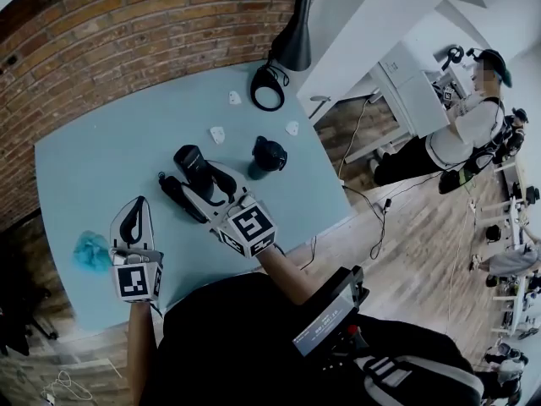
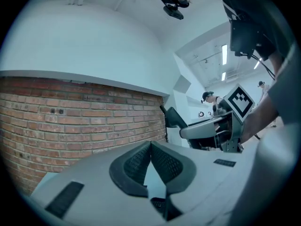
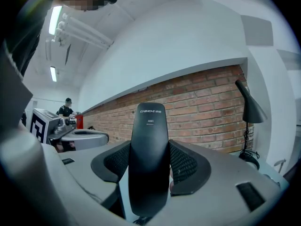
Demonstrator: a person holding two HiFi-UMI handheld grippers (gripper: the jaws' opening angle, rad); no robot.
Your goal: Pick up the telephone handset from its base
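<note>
Over the table (image 1: 84,176), the right gripper (image 1: 213,188) clamps the handset (image 3: 149,173).

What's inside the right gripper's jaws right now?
The black telephone handset, held upright between the right gripper's pads. What lies beyond it between the pads is covered.

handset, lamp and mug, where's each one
handset (image 3: 149,164), right gripper view, middle of its back
lamp (image 1: 296,32), head view, black shade
mug (image 1: 269,156), head view, its top
</note>
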